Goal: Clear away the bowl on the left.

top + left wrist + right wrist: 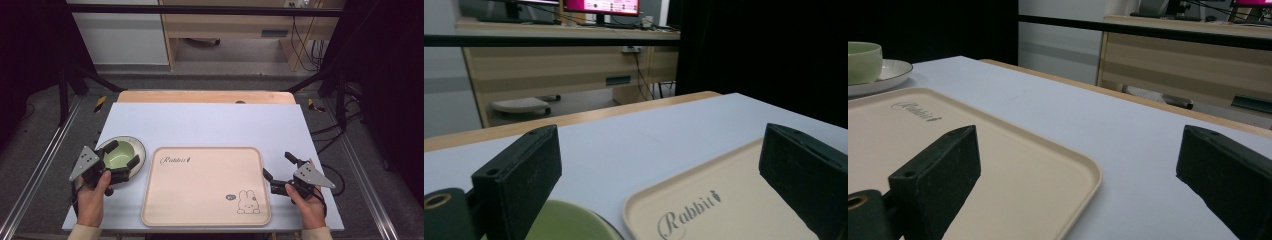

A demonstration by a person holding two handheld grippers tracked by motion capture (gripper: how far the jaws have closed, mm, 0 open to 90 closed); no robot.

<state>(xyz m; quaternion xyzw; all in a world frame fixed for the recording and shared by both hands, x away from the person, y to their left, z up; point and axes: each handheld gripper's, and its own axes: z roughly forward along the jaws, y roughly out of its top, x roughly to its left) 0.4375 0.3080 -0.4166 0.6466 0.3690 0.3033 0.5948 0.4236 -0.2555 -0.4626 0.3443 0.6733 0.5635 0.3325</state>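
While both claws are gaping empty, we are likely readying the left claw [120,156] to grip the bowl [120,154].

beige tray [205,187] centre | green bowl [120,154] on plate [139,148], left
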